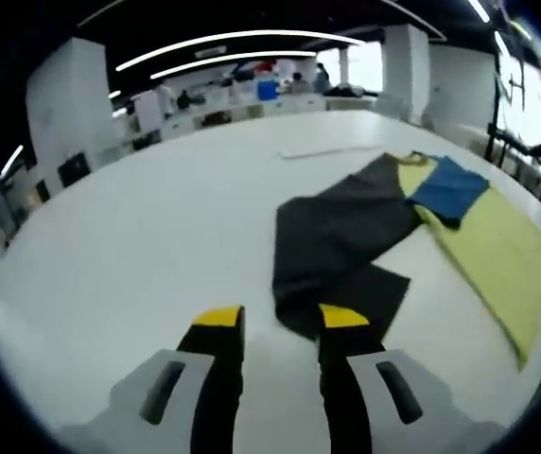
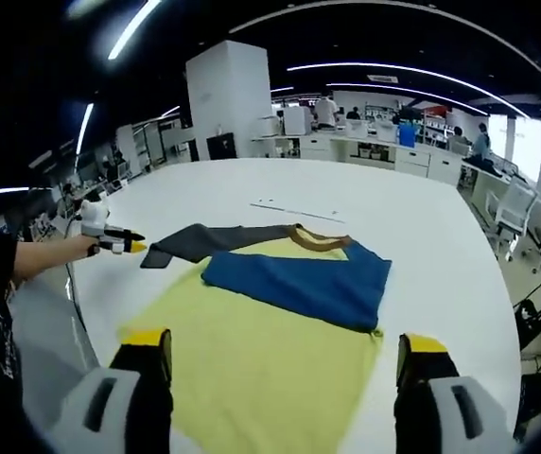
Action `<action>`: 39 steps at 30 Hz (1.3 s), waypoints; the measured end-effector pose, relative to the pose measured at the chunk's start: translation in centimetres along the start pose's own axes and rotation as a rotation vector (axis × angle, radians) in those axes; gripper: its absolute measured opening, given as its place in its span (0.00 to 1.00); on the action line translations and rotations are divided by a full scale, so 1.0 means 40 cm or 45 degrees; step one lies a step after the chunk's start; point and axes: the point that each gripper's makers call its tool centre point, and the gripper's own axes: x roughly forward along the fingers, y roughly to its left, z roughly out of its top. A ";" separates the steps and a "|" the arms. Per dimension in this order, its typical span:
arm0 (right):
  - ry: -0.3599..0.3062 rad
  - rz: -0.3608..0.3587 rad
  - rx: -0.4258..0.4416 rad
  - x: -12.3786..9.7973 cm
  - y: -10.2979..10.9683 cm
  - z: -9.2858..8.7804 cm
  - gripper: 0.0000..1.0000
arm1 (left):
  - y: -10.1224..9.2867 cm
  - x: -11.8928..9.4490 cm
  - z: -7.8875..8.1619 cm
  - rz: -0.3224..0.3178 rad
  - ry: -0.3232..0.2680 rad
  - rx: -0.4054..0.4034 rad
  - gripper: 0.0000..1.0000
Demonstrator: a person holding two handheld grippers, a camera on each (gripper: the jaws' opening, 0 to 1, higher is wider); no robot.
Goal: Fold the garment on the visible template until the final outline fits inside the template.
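White and matte, the surface [image 1: 157,236] is wide and rounded, and no writing can be read on it, on the cloth or on the tools. Around it is a large office hall with long ceiling light strips [image 2: 422,74], white pillars [image 2: 228,95], rows of desks [image 2: 375,151] and a few people far off at the back. A thin pale strip [image 2: 294,210] lies on the surface beyond the clothing.

Spread across the surface near its right-hand edge is the garment [image 2: 252,359], yellow in its main body, with a blue part [image 2: 299,279] folded over it and a dark grey sleeve [image 1: 346,236] stretching away toward the middle. A brownish collar [image 2: 318,236] shows at the top of the yellow. No template outline can be made out under the cloth.

In the left claw view, the left claw [image 1: 280,326] is spread, its yellow-tipped jaws apart and pinching nothing; it hangs just short of the end of the grey sleeve, with its right jaw over the cloth's near corner. In the right claw view the same claw [image 2: 124,244] is small, held by a hand [image 2: 86,244] at the sleeve's tip. The right claw [image 2: 285,350] is spread wide and hangs above the yellow body, with nothing between its jaws.
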 end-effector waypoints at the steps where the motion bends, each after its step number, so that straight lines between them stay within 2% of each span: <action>1: 0.005 -0.004 -0.005 -0.001 -0.001 -0.002 0.99 | -0.002 0.007 -0.003 -0.004 0.011 -0.007 0.24; 4: 0.012 -0.011 -0.002 -0.001 -0.002 -0.007 0.99 | 0.004 0.026 -0.006 0.013 0.022 0.011 0.24; 13: 0.028 -0.032 0.016 -0.003 -0.004 -0.026 0.99 | 0.012 0.053 -0.013 0.037 0.029 0.001 0.06; 16: 0.027 -0.044 0.033 -0.005 -0.005 -0.031 0.98 | 0.004 0.056 -0.011 0.032 0.009 -0.022 0.00; 18: 0.025 -0.048 0.040 -0.007 -0.004 -0.035 0.98 | 0.007 0.054 -0.011 0.064 0.006 0.010 0.00; 21: 0.030 -0.049 0.048 -0.008 -0.001 -0.042 0.98 | 0.007 0.042 -0.005 0.087 -0.006 -0.002 0.00; 26: 0.026 -0.053 0.065 -0.009 0.003 -0.046 0.98 | -0.006 0.026 -0.001 0.094 -0.017 0.026 0.00; 30: 0.031 -0.054 0.078 -0.009 0.010 -0.054 0.98 | 0.000 0.022 -0.012 0.124 -0.004 -0.035 0.00; 33: 0.033 -0.056 0.083 -0.011 0.013 -0.055 0.98 | -0.003 0.020 -0.013 0.139 0.001 -0.044 0.00; 39: 0.027 -0.059 0.083 -0.013 0.015 -0.051 0.99 | 0.001 0.022 0.007 0.156 -0.004 -0.065 0.00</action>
